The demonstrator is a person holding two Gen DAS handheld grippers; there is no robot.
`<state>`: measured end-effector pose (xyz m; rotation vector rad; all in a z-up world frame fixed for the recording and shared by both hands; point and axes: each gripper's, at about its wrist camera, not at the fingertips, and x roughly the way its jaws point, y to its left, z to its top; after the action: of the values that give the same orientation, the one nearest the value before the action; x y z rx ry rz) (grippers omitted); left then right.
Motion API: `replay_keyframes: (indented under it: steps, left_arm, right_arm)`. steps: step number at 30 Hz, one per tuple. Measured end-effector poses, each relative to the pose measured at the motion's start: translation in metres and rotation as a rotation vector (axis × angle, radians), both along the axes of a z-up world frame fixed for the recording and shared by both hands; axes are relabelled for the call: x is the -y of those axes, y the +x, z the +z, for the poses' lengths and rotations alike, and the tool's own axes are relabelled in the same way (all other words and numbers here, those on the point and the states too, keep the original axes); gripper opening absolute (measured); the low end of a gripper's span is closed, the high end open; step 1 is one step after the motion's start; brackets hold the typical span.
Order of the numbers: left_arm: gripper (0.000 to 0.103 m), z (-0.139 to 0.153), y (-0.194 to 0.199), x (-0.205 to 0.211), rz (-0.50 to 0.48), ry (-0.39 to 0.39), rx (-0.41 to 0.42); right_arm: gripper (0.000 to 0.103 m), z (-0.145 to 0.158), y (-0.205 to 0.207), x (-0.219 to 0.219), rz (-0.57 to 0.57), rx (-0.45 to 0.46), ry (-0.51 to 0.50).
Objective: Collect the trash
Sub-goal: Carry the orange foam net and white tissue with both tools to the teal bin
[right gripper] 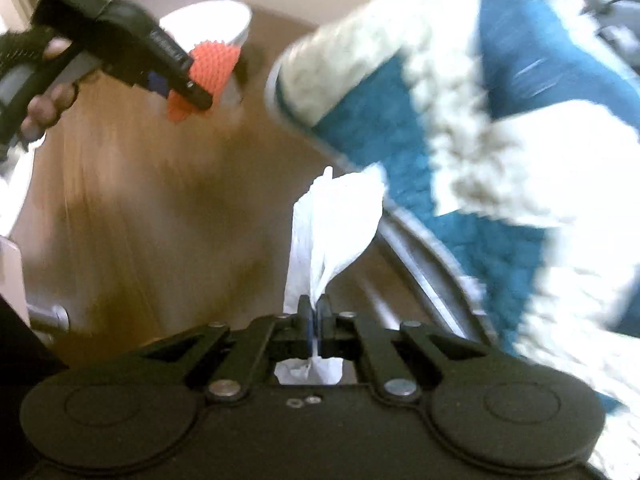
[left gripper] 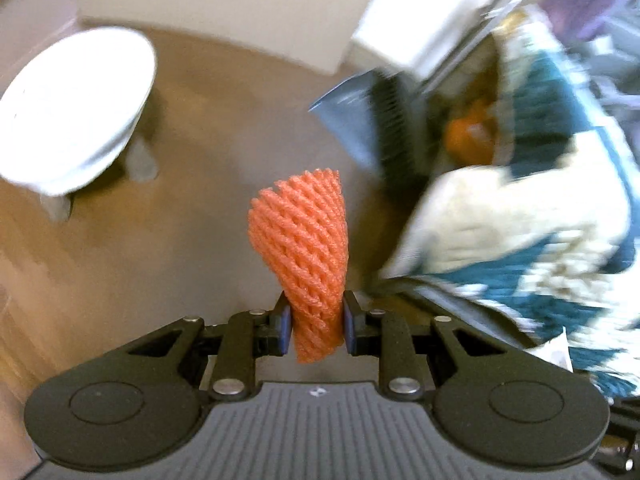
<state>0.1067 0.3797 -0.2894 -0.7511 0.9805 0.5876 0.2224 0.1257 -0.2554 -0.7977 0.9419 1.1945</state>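
My left gripper (left gripper: 316, 326) is shut on an orange foam net sleeve (left gripper: 308, 248) that stands up between its blue pads, high above a brown wooden floor. The right wrist view shows that same left gripper (right gripper: 192, 88) at the upper left, a person's hand on its handle, with the orange foam net sleeve (right gripper: 208, 70) sticking out of it. My right gripper (right gripper: 316, 320) is shut on a crumpled white tissue (right gripper: 332, 220). Part of the tissue hangs behind the jaws. Both views are blurred by motion.
A white round bin (left gripper: 76, 108) sits on the floor at the left; the white bin (right gripper: 208, 26) also lies beyond the left gripper. A teal and cream blanket (right gripper: 500, 128) over a metal-framed chair fills the right. White furniture (left gripper: 208, 4) stands at the back.
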Motion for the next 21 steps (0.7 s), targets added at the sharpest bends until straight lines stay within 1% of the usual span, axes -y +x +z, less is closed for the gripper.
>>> replay_keyframes:
  steps: [3,5,6,8,12,17,21]
  left_arm:
    - [0.024,0.055,0.001,0.022,-0.039,0.04,0.076]
    - [0.024,0.083,0.001,0.033,-0.064,0.059,0.112]
    - [0.024,0.097,0.001,0.04,-0.08,0.067,0.128]
    - [0.024,0.128,0.002,0.056,-0.122,0.094,0.156]
    - [0.024,0.179,0.003,0.096,-0.218,0.137,0.206]
    - [0.024,0.235,0.006,0.158,-0.341,0.172,0.268]
    - [0.024,0.274,0.008,0.212,-0.447,0.204,0.314]
  right_arm:
    - [0.002,0.045,-0.001,0.018,-0.066,0.014,0.061]
    - [0.002,0.073,-0.005,0.031,-0.1,0.035,0.096]
    - [0.002,0.092,-0.006,0.041,-0.119,0.04,0.12]
    - [0.002,0.118,-0.01,0.052,-0.157,0.042,0.154]
    - [0.002,0.172,-0.024,0.087,-0.22,0.062,0.218]
    - [0.002,0.224,-0.034,0.143,-0.3,0.074,0.309]
    - [0.002,0.262,-0.048,0.187,-0.357,0.112,0.358]
